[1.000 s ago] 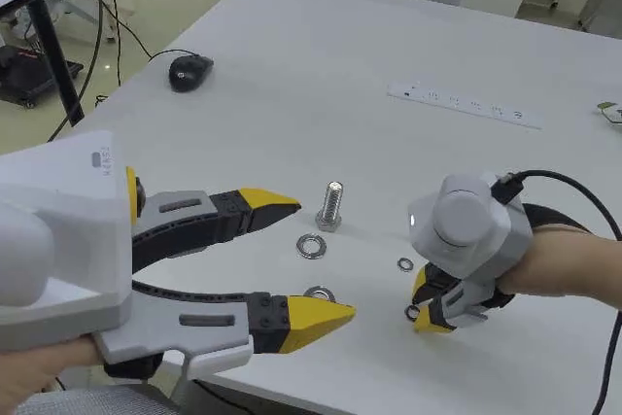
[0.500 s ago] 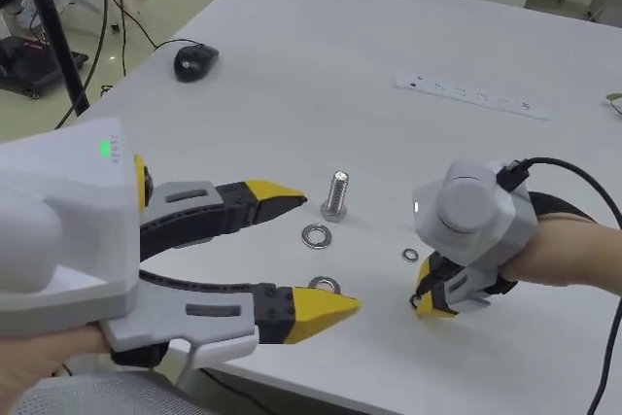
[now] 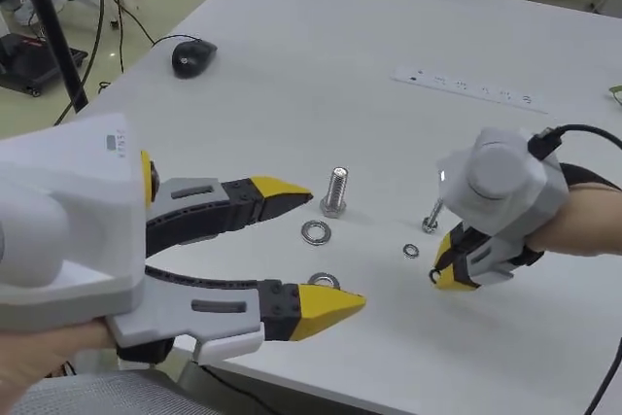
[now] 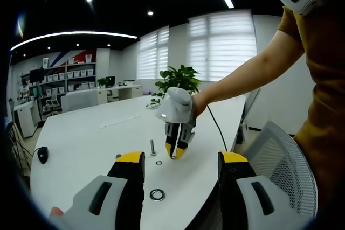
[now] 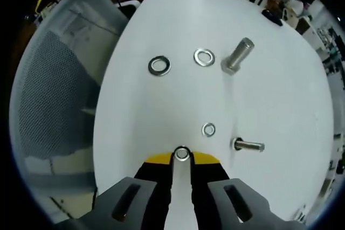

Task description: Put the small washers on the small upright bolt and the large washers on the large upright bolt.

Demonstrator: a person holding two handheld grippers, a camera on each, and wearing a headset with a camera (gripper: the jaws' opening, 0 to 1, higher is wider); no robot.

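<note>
1. The left tongs [image 3: 335,251] take up the lower left of the head view. They are spread wide, with nothing gripped between the yellow tips.
2. The right tongs [image 5: 182,159] are drawn almost together and pinch the gripped small washer [image 5: 182,154] at their tips. In the head view they sit at centre right [image 3: 452,274], tips pointing down close over the white worktop [image 3: 292,94]. Whether that washer touches the surface cannot be told.
3. The small bolt [image 3: 431,216] stands upright just left of the right tongs' body in the head view. In the right gripper view it shows to the right of the tips [image 5: 247,145], apart from them.
4. The loose small washer [image 3: 411,251] lies flat on the worktop, below and left of the small bolt. It is near the right tongs' tips but does not touch them.
5. The large bolt [image 3: 334,191] stands upright at the centre of the head view, head down, just right of the left tongs' upper tip.
6. The upper large washer [image 3: 315,232] lies flat just below the large bolt, in the gap of the left tongs.
7. The lower large washer [image 3: 323,282] lies flat right above the left tongs' lower tip.
8. A mouse [image 3: 194,57] sits at the upper left and a power strip [image 3: 466,87] at the upper right, both well apart from the bolts.
9. In the left gripper view a person's arm [image 4: 242,76] reaches in from the upper right.
</note>
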